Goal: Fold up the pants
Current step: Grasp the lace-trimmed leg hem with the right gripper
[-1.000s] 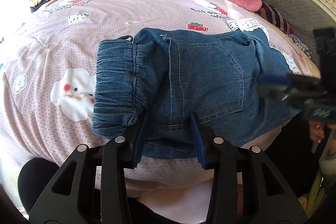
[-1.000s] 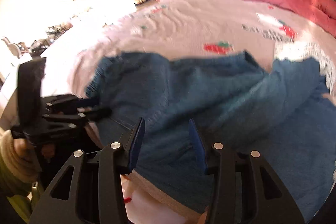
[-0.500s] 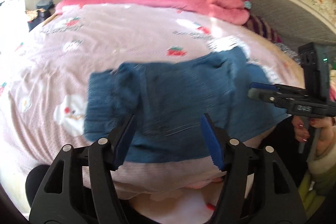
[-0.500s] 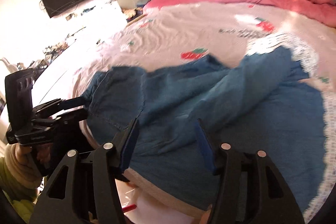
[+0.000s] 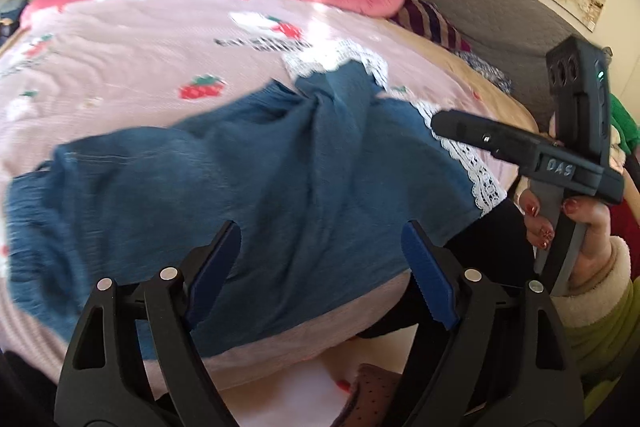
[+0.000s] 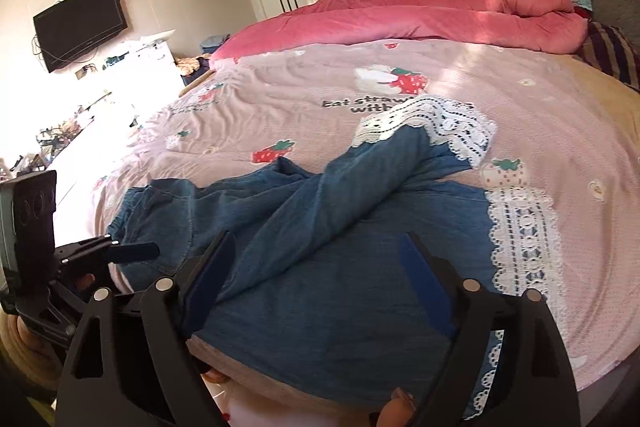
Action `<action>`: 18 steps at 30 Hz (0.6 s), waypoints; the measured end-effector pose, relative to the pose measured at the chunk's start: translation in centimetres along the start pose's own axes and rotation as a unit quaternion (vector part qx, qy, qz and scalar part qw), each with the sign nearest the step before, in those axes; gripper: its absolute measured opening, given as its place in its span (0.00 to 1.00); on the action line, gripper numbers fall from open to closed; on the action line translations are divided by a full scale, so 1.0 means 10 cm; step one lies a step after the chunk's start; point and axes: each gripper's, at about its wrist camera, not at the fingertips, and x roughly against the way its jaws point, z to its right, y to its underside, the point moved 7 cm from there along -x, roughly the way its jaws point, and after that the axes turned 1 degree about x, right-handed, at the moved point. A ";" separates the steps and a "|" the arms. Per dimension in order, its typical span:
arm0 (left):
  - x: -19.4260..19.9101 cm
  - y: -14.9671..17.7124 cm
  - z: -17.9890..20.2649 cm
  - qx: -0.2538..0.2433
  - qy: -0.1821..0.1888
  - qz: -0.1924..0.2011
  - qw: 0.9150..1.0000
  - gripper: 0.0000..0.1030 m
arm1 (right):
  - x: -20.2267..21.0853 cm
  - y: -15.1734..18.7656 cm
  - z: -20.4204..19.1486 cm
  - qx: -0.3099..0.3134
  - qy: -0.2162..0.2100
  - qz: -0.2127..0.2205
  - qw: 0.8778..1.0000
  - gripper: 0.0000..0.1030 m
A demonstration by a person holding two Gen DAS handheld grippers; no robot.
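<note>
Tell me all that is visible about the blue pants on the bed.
The blue pants look like soft denim. They lie loosely on the pink strawberry bedspread near its front edge. The gathered elastic waistband is at the left in the right wrist view. One leg lies folded diagonally over the rest, and white lace trim ends the legs. Neither gripper touches them.

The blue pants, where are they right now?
In both wrist views the pants lie crumpled near the front edge of the pink strawberry bedspread, just beyond both grippers, their lace hems toward the pink quilt.
</note>
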 end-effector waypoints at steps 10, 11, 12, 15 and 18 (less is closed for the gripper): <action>-0.68 -0.29 0.05 0.018 0.056 -0.066 0.996 0.56 | -0.22 -0.36 0.10 0.032 0.036 -0.019 0.999 0.89; -0.72 -0.32 0.05 0.024 0.056 -0.069 0.996 0.53 | -0.28 -0.42 0.10 0.040 0.033 -0.024 0.998 0.89; -0.76 -0.34 0.05 0.029 0.060 -0.066 0.996 0.47 | -0.34 -0.49 0.11 0.045 0.037 -0.028 0.998 0.89; -0.79 -0.35 -0.01 0.047 0.068 -0.049 0.995 0.31 | -0.57 -0.66 0.15 0.050 0.034 -0.053 0.997 0.89; -0.81 -0.33 -0.06 0.058 0.086 -0.048 0.993 0.26 | -0.83 -0.87 0.12 0.073 0.027 -0.077 0.994 0.89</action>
